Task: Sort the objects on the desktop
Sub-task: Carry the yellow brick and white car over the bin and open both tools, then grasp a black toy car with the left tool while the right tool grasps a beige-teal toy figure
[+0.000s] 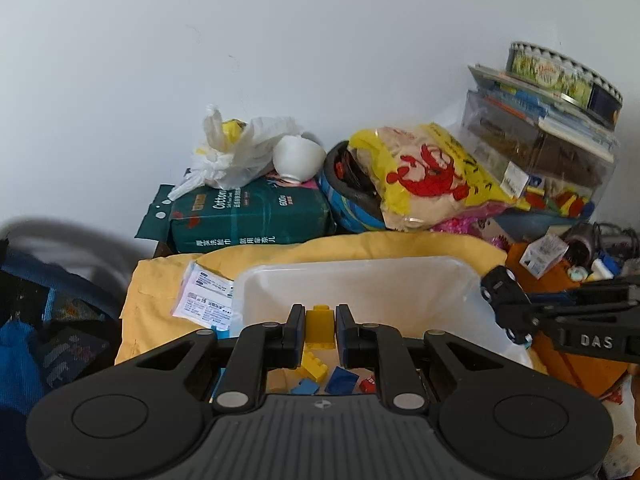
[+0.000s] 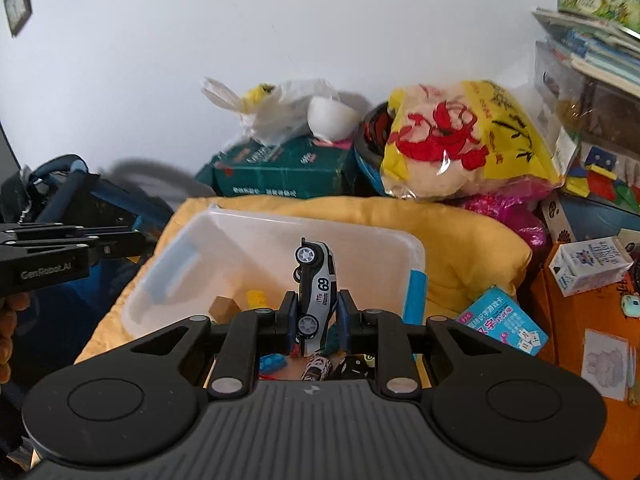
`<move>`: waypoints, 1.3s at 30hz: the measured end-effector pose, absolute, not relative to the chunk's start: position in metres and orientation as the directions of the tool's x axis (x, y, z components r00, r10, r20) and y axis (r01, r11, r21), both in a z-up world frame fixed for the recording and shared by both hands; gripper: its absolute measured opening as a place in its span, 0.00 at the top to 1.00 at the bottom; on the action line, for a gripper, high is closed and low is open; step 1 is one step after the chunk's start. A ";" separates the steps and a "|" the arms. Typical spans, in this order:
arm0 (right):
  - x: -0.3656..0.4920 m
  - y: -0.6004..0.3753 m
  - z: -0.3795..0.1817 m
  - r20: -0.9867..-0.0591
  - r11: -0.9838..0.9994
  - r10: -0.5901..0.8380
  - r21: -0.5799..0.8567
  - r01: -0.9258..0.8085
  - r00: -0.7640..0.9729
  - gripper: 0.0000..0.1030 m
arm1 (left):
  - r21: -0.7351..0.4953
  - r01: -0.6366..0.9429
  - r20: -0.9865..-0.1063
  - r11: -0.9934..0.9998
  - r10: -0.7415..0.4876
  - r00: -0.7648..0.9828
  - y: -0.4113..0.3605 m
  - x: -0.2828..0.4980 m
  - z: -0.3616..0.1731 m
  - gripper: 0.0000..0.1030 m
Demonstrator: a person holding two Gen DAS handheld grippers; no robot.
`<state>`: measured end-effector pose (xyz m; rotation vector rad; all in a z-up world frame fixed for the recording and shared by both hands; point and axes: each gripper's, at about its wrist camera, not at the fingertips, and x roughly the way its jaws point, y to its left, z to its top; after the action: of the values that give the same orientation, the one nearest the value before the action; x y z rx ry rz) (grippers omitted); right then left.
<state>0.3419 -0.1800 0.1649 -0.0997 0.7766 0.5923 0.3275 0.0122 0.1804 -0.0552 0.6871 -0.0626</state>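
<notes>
My left gripper point(image 1: 320, 322) is shut on a yellow toy brick point(image 1: 319, 326), held over a translucent white bin point(image 1: 360, 276). Loose yellow, blue and red bricks point(image 1: 340, 380) lie on the bin's floor below it. My right gripper point(image 2: 317, 312) is shut on a white toy car point(image 2: 316, 286) marked 69, which stands nose-up over the same bin point(image 2: 280, 232). More toy cars point(image 2: 318, 368) and a wooden block point(image 2: 223, 307) lie in the bin. In the left wrist view the right gripper point(image 1: 502, 300) comes in from the right with the car. In the right wrist view the left gripper point(image 2: 140, 245) shows at the left.
The bin rests on a yellow cushion point(image 1: 168, 280). Behind it stand a green tissue pack point(image 1: 248, 212), a white plastic bag point(image 1: 236, 148), a yellow bag point(image 1: 432, 172) and stacked boxes point(image 1: 540, 152). A blue card box point(image 2: 502, 320) and a small white carton point(image 2: 588, 266) lie on the orange surface at right.
</notes>
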 end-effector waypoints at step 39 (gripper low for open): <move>0.164 -0.206 0.018 -0.773 0.575 0.519 -0.002 -0.818 0.366 0.34 | 0.102 0.282 -0.765 0.954 -0.107 0.635 -0.047 0.170 0.003 0.39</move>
<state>0.1643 -0.2056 0.0183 -0.4242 0.8118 0.8927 0.1701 -0.0470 0.0029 0.2203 0.8553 -0.2242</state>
